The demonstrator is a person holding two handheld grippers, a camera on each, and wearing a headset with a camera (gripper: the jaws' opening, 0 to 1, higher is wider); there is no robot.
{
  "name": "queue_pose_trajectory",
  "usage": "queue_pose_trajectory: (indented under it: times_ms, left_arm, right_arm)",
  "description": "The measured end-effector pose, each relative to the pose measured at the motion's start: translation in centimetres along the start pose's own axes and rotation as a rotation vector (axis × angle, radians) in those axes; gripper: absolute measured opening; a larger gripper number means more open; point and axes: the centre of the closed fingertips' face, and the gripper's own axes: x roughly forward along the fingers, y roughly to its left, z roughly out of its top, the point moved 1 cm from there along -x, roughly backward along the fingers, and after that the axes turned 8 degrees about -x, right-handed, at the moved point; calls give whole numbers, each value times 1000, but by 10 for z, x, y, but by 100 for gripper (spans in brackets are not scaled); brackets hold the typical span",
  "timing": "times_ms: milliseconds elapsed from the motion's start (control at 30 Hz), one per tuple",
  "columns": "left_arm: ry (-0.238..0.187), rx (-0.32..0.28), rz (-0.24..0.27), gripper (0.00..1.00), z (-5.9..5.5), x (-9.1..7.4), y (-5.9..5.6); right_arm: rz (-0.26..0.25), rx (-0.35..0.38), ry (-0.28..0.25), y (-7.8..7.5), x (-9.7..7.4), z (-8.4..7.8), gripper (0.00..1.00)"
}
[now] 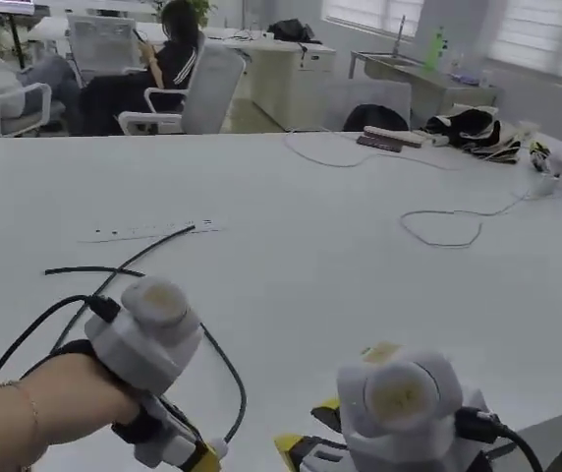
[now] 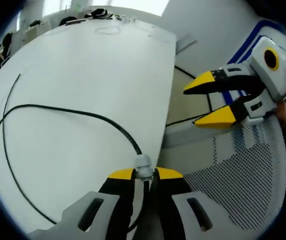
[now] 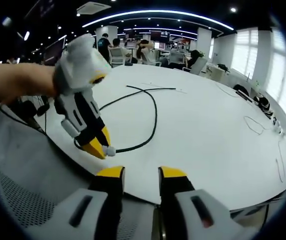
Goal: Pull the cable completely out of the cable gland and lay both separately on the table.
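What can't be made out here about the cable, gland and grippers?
- Left gripper view: how deep the cable sits in the gland; the gland's body and the jaws of the left gripper hide it.
- Right gripper view: beyond the open right gripper, the gland's thread and nut are too small to read.
- Head view: both grippers' tips are cut off by the bottom edge.

Bench colours: white, black, yellow, grey.
Plain white table (image 1: 360, 246); black cable (image 2: 83, 111); cable gland (image 2: 143, 165) pale grey, possibly off-white, since the fisheye softens it. Both left gripper (image 3: 101, 145) and right gripper (image 3: 140, 175) have yellow jaw tips over black and light grey bodies. Grey mesh panel (image 2: 243, 170), finely dotted.
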Motion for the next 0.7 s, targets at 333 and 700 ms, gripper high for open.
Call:
queue_pose_trajectory:
  times_ms: [333,700]
  left_arm:
    - [-118,1,111,17,-22,-68,-1]
    - [-192,113,282,17,-48,-114,-3]
  right_arm:
    - [28,-19,8,4,0,-1,27]
    - [37,-33,21,8,-1,-2,26]
